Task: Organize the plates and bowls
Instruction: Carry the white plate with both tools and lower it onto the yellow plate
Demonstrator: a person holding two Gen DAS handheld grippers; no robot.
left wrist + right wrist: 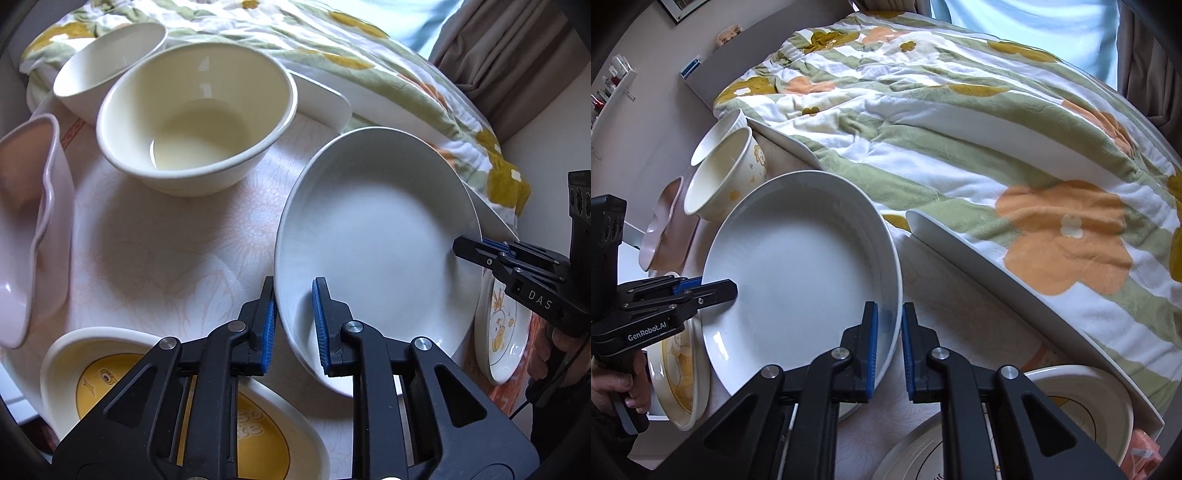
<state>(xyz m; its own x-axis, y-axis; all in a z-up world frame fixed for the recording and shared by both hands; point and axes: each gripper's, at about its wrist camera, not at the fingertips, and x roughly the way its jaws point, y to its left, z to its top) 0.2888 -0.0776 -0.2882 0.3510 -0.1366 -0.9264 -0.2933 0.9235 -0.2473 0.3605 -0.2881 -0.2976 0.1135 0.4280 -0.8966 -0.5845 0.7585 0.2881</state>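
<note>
A large white plate sits tilted over the patterned tablecloth. My left gripper is shut on its near-left rim, one blue pad inside and one outside. On the opposite rim my right gripper is likewise shut. A cream bowl stands behind the plate, with a white bowl further back. A pink wavy bowl is at the left. Whether the plate's underside touches the table is hidden.
A dish with a yellow print lies under my left gripper. Under the right one is a plate with a duck drawing. Two more plates lie at the bottom right. A flowered blanket and a long white tray border the far side.
</note>
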